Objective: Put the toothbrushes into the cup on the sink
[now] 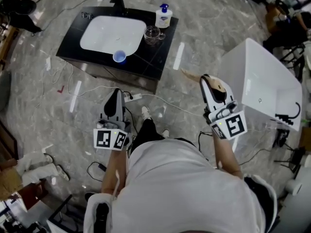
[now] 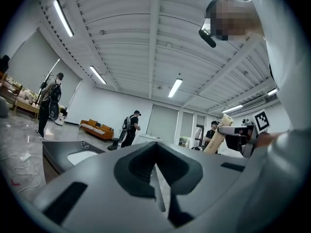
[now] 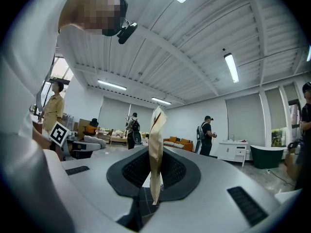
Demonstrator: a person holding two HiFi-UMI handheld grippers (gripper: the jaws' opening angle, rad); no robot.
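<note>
Ahead, well apart from both grippers: black sink counter (image 1: 160, 62) with white basin (image 1: 104, 33); glass cup (image 1: 152, 33) beside soap bottle (image 1: 164, 16), blue cup (image 1: 119, 57) at the basin's front rim. Right gripper (image 3: 154, 166) clamped on a tan toothbrush (image 3: 156, 144), held upright past the jaws. Left gripper (image 2: 156, 166) closed, nothing in it. Carry step, by the look. Next: close in on the counter, tip brush end-down over whichever cup is meant, then release.

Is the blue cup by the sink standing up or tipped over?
Standing up. The blue cup shows its round open mouth facing up, at the front rim of the white basin, nothing sticking out.
</note>
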